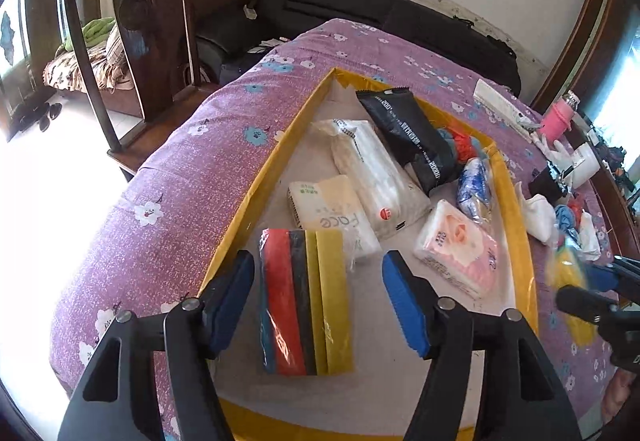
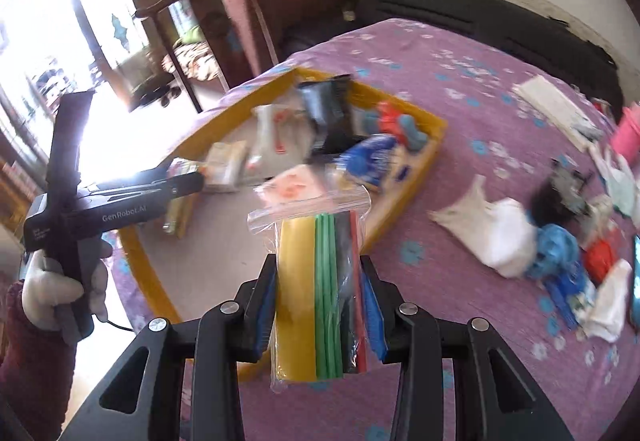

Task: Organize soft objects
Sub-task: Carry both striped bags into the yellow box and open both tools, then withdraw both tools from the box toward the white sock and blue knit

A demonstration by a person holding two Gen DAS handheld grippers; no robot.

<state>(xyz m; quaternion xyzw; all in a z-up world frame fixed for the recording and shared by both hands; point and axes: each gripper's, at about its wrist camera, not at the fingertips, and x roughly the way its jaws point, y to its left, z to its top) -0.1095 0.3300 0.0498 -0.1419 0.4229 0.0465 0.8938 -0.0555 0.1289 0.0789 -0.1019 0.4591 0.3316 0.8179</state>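
Overhead, left tongs (image 1: 318,305) gape — right tongs (image 2: 318,305) clamp bagged strips (image 2: 320,293).

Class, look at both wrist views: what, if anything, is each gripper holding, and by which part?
The right gripper pinches a clear zip bag of coloured strips across its lower half, one finger on each side. The left gripper is open, holding nothing.

Home bedroom: floral-quilted bed (image 1: 168,177), wooden chair (image 1: 132,21)
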